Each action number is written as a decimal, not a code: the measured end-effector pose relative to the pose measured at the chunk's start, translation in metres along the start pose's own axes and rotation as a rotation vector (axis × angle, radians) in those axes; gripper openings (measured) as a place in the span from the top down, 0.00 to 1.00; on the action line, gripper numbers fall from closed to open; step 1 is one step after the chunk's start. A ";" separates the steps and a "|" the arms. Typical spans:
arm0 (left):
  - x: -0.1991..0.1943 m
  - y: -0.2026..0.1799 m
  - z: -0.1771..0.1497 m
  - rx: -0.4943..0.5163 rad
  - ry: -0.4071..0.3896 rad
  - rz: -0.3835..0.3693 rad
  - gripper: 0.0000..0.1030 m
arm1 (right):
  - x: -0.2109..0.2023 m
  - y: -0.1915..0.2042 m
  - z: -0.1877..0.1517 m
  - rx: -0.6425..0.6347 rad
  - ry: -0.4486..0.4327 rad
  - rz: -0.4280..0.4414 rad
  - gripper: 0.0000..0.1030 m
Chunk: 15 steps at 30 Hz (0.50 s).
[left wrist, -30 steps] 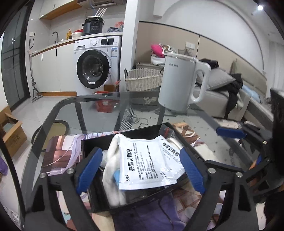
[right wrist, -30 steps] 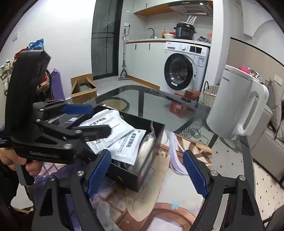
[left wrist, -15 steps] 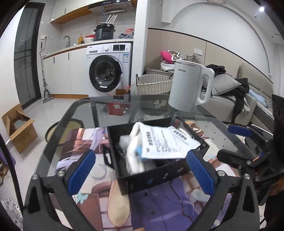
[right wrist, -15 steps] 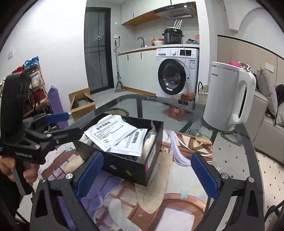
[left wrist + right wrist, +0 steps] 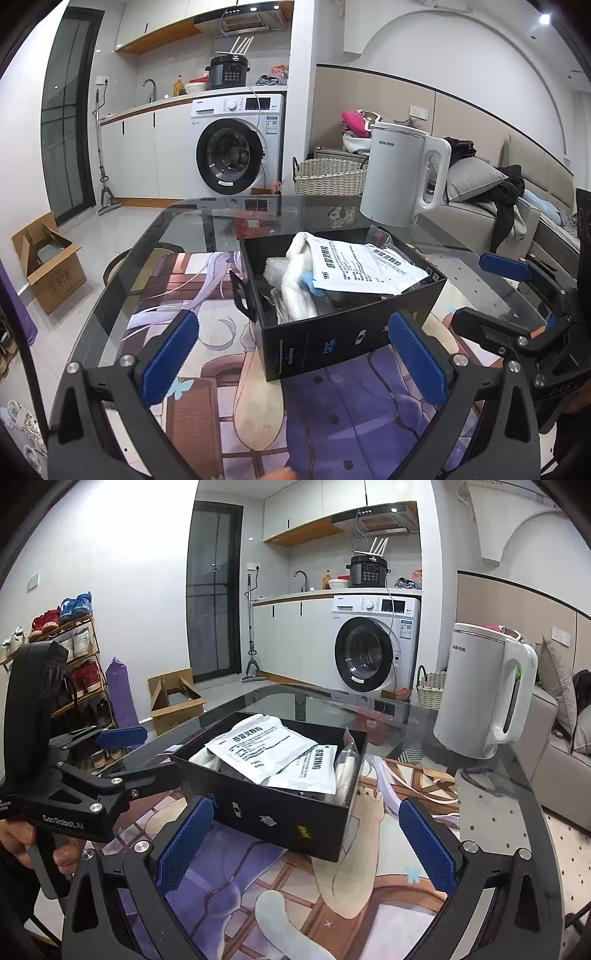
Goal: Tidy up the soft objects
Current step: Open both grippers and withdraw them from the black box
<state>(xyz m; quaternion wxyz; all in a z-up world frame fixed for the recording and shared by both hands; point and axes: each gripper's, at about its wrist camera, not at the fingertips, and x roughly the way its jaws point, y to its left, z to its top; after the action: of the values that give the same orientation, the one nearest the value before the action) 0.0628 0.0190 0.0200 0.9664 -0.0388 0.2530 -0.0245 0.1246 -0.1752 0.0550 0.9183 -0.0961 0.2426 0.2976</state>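
Black cardboard box (image 5: 343, 295) sitting on a printed mat (image 5: 207, 317) atop a glass table (image 5: 207, 218), filled with soft things. On top, 2 flat white packets (image 5: 364, 267) with printed text, overlapping and slightly overhanging the near rim. Beneath them, a folded white cloth (image 5: 297, 280), a scrap of bubble wrap (image 5: 275, 266), something blue, and a clear plastic bag at the far corner. White kettle (image 5: 400, 177) standing on the table behind the box, well apart from it.

Left gripper (image 5: 291, 360) wide open, empty, hovering short of the box's near wall. Right gripper (image 5: 304, 840) likewise wide open and empty, facing another side of the box, near but not touching.

Handling, as a judgement: packets light, thin and slick, likely to bend and slide; best pinched at an overhanging edge or corner, not across the flat middle. Cloth limp and light, likely to sag and drag its neighbours; best taken at the thick fold. Bubble wrap and plastic bag crushable and slippery; gentle squeeze only. Box stiff but light, probably prone to shifting on the mat if nudged; steadying 1 wall while lifting anything out seems wise.
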 end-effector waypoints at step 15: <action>0.004 0.003 -0.005 -0.014 -0.036 0.024 0.00 | 0.000 -0.007 -0.008 0.020 -0.022 -0.015 0.01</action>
<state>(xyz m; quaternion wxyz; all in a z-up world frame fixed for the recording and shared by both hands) 0.0642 0.0210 0.0133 0.9707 -0.0430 0.2361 -0.0102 0.1252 -0.1834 0.0484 0.9241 -0.0857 0.2345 0.2892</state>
